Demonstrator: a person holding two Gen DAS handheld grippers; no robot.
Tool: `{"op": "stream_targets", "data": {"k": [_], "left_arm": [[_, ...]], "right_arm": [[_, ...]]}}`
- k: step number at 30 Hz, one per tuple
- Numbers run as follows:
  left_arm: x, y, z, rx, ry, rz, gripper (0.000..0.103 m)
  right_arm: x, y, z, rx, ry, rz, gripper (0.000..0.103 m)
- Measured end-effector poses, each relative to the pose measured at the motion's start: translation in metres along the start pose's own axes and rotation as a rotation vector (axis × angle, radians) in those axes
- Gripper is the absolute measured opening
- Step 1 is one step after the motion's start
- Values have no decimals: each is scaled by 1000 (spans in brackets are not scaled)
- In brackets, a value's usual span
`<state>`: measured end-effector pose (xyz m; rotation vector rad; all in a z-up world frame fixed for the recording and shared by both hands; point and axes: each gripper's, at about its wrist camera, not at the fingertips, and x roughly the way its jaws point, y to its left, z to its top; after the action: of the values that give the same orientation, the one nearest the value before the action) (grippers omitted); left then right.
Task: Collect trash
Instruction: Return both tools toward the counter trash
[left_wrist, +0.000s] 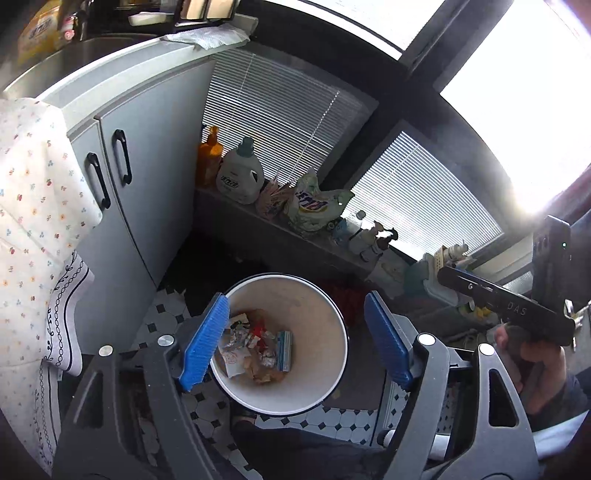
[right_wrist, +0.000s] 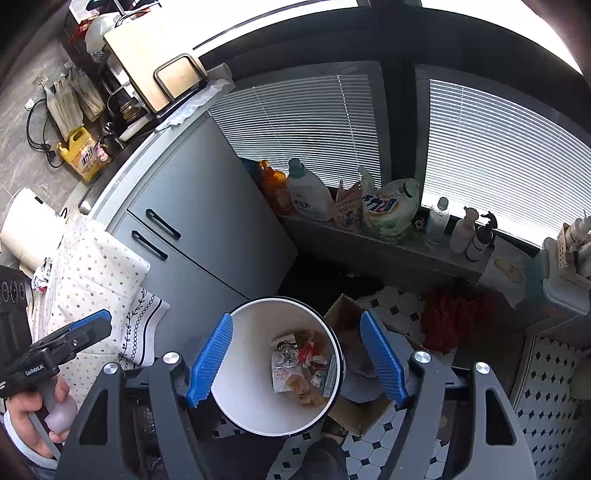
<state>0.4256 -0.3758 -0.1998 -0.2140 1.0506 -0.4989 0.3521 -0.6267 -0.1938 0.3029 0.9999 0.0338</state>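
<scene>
Though crumpled, wrappers (left_wrist: 255, 347) inside bin (left_wrist: 332, 376)

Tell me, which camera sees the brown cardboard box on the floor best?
The right wrist view: the brown cardboard box sits open beside the white round trash bin. The left wrist view shows none of it.

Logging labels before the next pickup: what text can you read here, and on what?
"DAS": black bar of the right hand-held gripper.
"GenRoboLAI", roughly: body of the left hand-held gripper.
White detergent jug, green refill pouch, yellow jug: labels too blurred.
Wrappers in the trash bin: unreadable.
</scene>
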Motion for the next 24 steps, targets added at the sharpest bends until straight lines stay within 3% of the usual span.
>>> {"op": "stream_targets", "data": {"k": [6, 24], "left_arm": [[-39, 34, 5, -61, -92, 59, 86], [-169, 161, 11, -228, -338, 240, 87]], "right_arm": [[11, 43, 14, -63, -13, 50, 82], [41, 225, 47, -245, -44, 207, 85]]}}
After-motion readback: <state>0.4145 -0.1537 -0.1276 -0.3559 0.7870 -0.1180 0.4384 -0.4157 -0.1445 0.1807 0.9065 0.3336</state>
